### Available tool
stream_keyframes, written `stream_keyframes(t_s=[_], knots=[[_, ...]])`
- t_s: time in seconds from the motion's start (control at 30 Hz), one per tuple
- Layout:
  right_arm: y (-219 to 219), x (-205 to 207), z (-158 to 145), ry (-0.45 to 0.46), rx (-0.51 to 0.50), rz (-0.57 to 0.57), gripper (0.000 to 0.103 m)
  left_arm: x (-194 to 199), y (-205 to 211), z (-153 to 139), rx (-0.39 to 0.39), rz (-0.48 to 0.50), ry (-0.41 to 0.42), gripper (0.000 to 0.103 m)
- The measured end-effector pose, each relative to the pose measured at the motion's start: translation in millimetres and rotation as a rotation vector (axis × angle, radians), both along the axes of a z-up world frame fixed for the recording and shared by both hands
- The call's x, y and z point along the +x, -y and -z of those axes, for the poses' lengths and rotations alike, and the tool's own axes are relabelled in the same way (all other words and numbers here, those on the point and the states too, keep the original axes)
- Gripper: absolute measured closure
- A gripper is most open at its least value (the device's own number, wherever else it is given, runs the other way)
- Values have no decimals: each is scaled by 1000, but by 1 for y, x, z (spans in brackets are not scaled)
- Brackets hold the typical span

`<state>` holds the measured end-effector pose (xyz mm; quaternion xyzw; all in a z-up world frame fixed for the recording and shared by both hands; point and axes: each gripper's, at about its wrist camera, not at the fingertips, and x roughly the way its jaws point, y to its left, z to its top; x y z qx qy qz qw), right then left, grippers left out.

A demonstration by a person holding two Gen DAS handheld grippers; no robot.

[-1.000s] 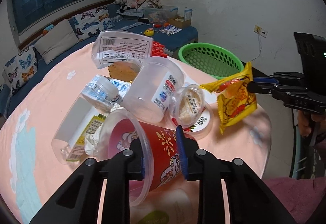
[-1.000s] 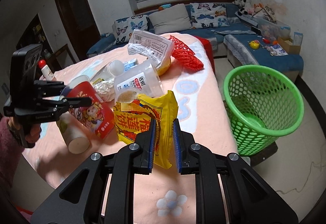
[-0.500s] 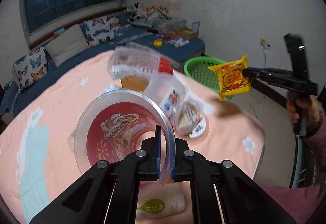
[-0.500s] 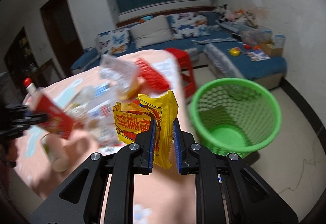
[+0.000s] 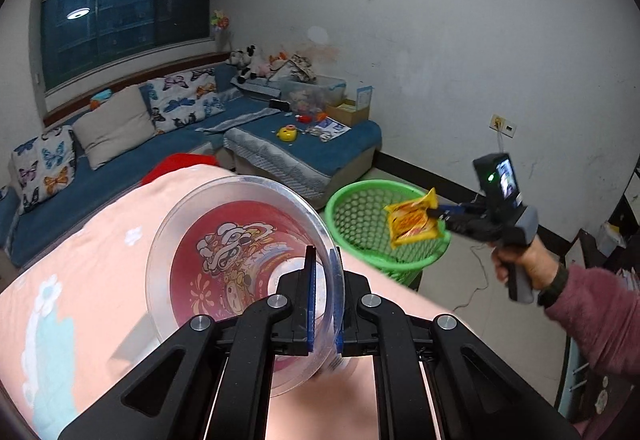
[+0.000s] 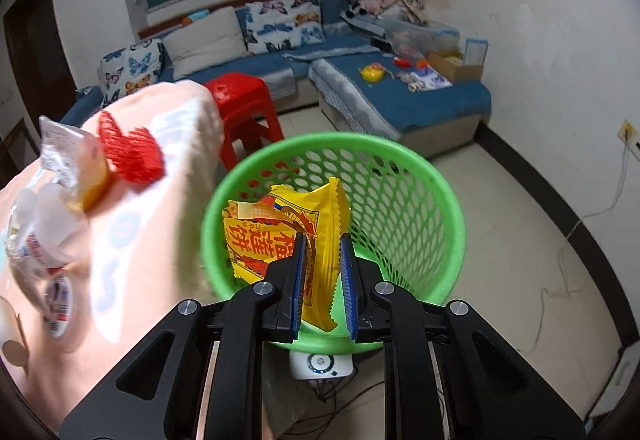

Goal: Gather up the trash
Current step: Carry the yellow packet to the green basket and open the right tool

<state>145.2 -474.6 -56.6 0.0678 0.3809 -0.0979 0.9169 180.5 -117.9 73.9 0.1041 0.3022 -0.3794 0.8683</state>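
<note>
Having been carried off the table, the yellow snack packet (image 6: 294,236) is now held directly over the mouth of the green basket (image 6: 416,175), where a second ago it was still above the pink tablecloth (image 6: 140,264) with the basket off to one side. The right gripper (image 6: 322,276) is seen pinching the packet by its crimped edge, its jaws nearly together on the thin foil, so a release is judged to be all that is needed for this item to count as collected. On the other side, the red printed cup (image 5: 240,264) has been lifted from the pile and tilted, its open mouth now facing the left wrist camera; a second ago it was lying among the other litter. The left gripper (image 5: 324,300) is pressed fully together on the clear rim of the cup, one finger inside and one outside, the grip having been closed within the last second. The cup is held above the tablecloth, well short of the basket, so a carry toward the basket is judged to be its next step. More wrappers and a red mesh net (image 6: 130,155) are left on the table, so much of the task remains.
</note>
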Motion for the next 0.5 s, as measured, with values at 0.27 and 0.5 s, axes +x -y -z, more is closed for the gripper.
stream_keyframes(t_s=[0.27,0.5], knots=[[25,12,23,-30,44,14,82,33,83,15,-10,45,-76,96],[34,13,30,-26,52,15,61,52,140,30,-10,64,-137,96]])
